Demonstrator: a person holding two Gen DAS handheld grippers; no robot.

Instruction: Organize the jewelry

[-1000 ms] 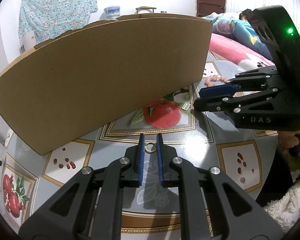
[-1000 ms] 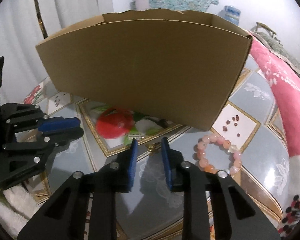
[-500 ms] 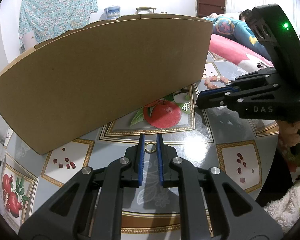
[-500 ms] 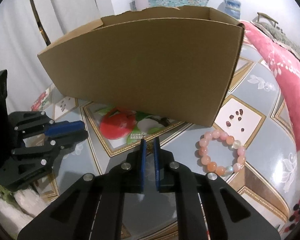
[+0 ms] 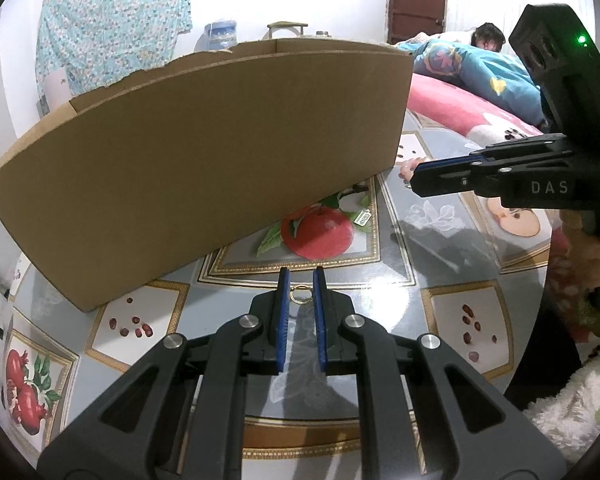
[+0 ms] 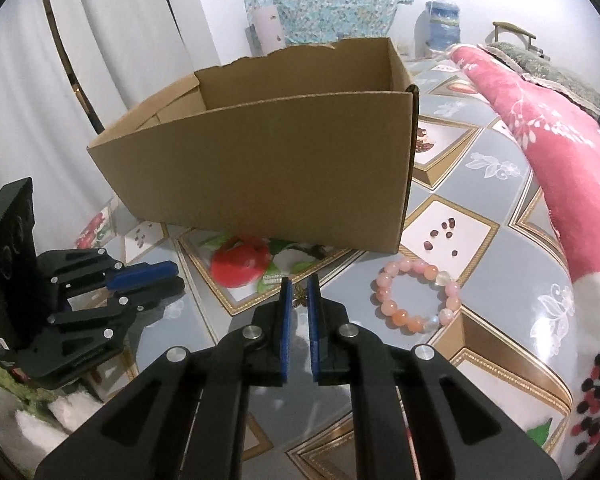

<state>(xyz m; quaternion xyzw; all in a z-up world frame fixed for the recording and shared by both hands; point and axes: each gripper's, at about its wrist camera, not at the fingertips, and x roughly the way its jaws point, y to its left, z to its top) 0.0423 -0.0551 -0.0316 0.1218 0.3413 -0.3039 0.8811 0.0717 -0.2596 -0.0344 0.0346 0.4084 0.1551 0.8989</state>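
My left gripper (image 5: 300,280) is shut on a small gold ring (image 5: 300,295), held just above the table. My right gripper (image 6: 300,286) is shut on a small bronze flower-shaped piece (image 6: 299,295) and is raised above the table. An open brown cardboard box (image 6: 268,168) stands behind both grippers; it fills the left wrist view (image 5: 204,168). A pink bead bracelet (image 6: 418,294) lies on the table right of my right gripper. A small silver rectangular piece (image 6: 273,279) lies by the printed red fruit, also in the left wrist view (image 5: 363,217).
The round table (image 6: 480,184) has a glossy fruit-patterned cover. A pink blanket (image 6: 560,152) lies along its right side. A person lies on a bed (image 5: 472,64) behind. White fluffy fabric (image 5: 568,404) lies below the table edge.
My right gripper shut on the small bronze piece and lifted it away from the table, so the box interior now shows. My left gripper holds still with the ring.
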